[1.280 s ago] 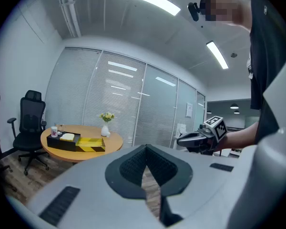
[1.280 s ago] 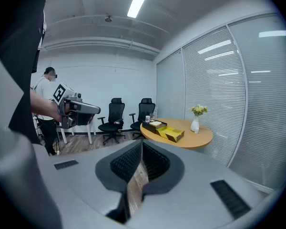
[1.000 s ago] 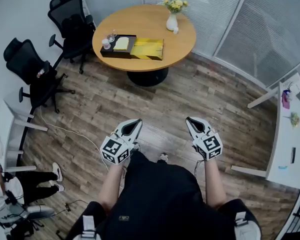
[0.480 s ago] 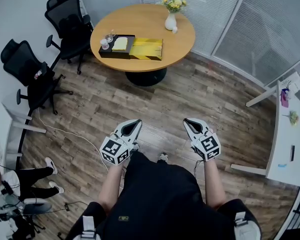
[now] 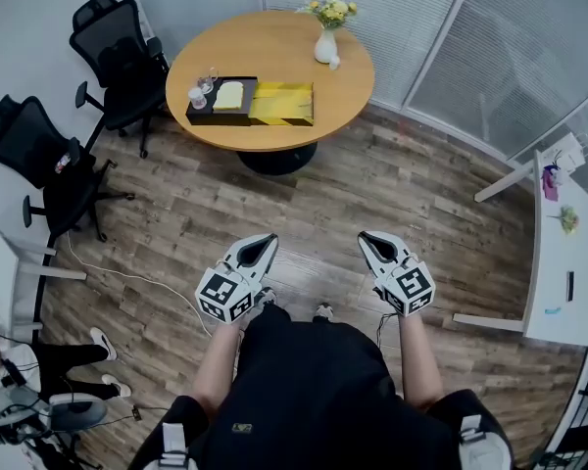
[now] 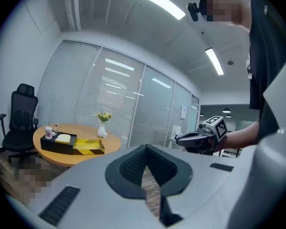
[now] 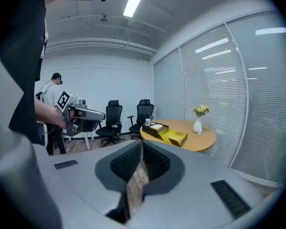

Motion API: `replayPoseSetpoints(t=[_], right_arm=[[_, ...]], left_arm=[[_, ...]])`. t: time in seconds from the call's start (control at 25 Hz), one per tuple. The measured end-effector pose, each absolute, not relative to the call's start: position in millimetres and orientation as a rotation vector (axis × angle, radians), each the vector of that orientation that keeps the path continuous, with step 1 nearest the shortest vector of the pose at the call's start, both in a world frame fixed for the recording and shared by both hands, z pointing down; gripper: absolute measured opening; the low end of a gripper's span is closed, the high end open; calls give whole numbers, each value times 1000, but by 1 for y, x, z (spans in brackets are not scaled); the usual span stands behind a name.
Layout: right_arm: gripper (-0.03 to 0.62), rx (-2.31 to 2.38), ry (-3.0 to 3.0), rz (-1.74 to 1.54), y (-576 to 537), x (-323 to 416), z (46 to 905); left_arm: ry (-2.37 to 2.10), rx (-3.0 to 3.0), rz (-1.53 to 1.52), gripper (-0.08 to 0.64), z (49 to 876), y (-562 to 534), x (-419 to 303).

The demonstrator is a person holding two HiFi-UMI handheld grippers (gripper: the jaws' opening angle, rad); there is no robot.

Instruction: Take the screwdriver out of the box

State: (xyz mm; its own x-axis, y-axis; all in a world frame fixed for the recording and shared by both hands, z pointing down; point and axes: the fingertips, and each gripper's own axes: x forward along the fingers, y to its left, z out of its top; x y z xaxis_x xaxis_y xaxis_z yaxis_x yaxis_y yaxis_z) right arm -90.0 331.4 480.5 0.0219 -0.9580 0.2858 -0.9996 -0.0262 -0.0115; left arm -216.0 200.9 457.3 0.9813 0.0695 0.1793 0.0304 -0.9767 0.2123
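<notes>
We stand on a wood plank floor (image 5: pixel 392 194), well apart from the round wooden table (image 5: pixel 284 52) ahead. Two black office chairs (image 5: pixel 113 42) sit to its left. On the table lies the black and yellow box (image 5: pixel 274 103), near a white vase of flowers (image 5: pixel 324 45); the screwdriver itself is too small for us to make out. Our left gripper (image 5: pixel 263 242) and right gripper (image 5: pixel 373 242) hang side by side over the floor, each with jaws closed on nothing.

Head view steeply downward; both gripper views near level, toward one distant round table (image 5: pixel 274 45) (shared).
</notes>
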Motion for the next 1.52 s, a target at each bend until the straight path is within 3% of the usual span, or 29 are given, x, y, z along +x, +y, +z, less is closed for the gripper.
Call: replayPoseSetpoints(t=[0.96,1.52], right_arm=[[11,2346,-1904,459,217,-126,497],[11,2211,-2017,462,183,-44,512]], left_arm=[[242,2904,331,6,466,59,-248],[139,2921,347,6,465,51,-177]])
